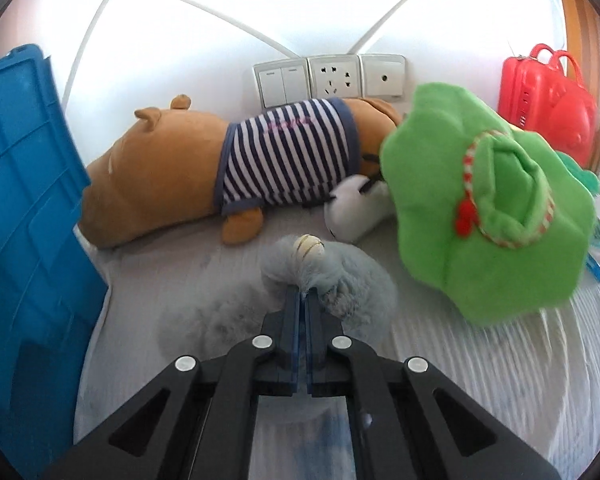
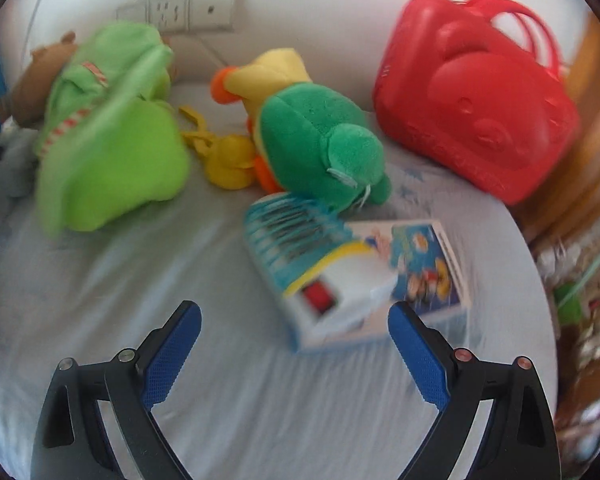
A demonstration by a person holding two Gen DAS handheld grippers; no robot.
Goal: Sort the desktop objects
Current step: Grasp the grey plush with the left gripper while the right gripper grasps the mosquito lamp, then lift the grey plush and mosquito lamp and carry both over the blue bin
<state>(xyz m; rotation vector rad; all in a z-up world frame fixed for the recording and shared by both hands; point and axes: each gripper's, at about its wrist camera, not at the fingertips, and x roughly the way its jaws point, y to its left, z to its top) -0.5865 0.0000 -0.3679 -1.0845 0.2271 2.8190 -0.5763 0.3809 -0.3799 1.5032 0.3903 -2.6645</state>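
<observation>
My left gripper [image 1: 303,294] is shut on a fluffy grey plush [image 1: 332,280] with a cream shell-like knob, held just above the white cloth. Behind it lies a brown plush bear [image 1: 172,176] in a striped shirt. A light green plush [image 1: 484,216] is at the right; it also shows in the right wrist view [image 2: 112,148]. My right gripper [image 2: 294,320] is open and empty above the cloth, just short of a blue and white boxed toy [image 2: 340,280]. A green and yellow plush duck [image 2: 312,132] and a small yellow plush [image 2: 228,160] lie beyond.
A blue plastic crate [image 1: 24,220] stands at the left. A red plastic case [image 2: 476,100] with handles stands at the back right, also in the left wrist view [image 1: 548,108]. Wall sockets [image 1: 332,78] are behind. A white plush [image 1: 356,208] lies by the bear.
</observation>
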